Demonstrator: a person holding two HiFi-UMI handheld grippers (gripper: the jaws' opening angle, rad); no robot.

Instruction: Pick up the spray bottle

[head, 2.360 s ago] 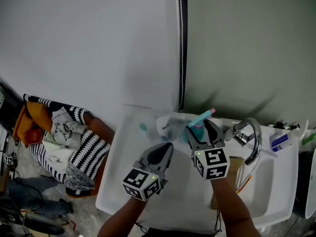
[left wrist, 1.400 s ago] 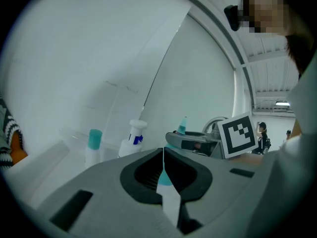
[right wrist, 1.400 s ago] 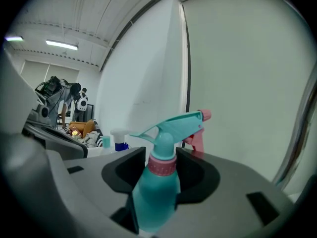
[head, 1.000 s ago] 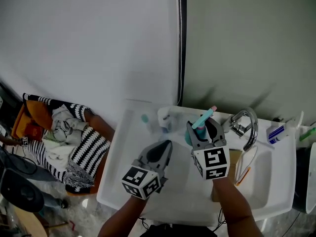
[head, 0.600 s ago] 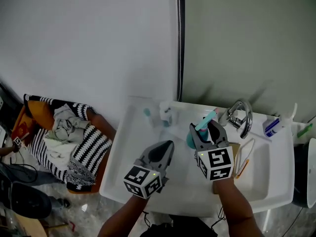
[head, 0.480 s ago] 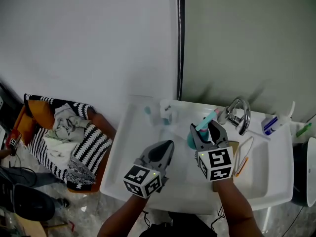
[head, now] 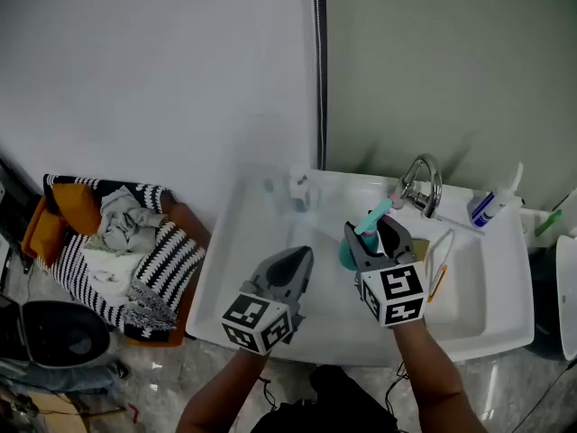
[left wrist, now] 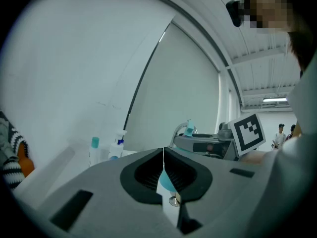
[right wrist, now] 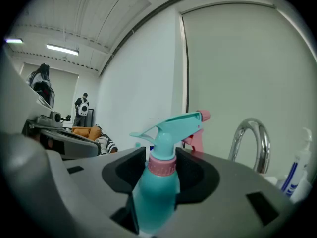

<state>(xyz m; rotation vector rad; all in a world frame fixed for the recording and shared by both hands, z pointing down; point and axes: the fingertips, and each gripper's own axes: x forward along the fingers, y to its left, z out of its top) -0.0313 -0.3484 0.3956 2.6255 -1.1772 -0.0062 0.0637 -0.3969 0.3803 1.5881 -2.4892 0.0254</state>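
Pinched between the wide-set jaws of the right gripper (right wrist: 161, 170), just under its pink collar, probably to keep it upright above the sink (head: 505, 332): teal spray bottle (right wrist: 156, 197), pink-tipped nozzle aimed ahead toward the faucet (right wrist: 252, 138); alongside, left gripper (left wrist: 163, 155) closed, empty.

**Head view:** soft, even indoor light, rather dim. The white wall (head: 153, 79) from 9 to 12 o'clock is brightest. Diffuse shadows lie on the grey-green panel (head: 451, 52) beside the tap (head: 419, 183), towards 1 o'clock, and its chrome shows small glints. The edge at 8 o'clock is darkest.

**Gripper views:** heavy fisheye bending, black corners all round. Ceiling strip lights (right wrist: 62, 48) glow at 10 o'clock in the right view, and a single tube (left wrist: 275, 99) at 3 o'clock in the left. The spray bottle (right wrist: 158, 182) is close and slightly soft.
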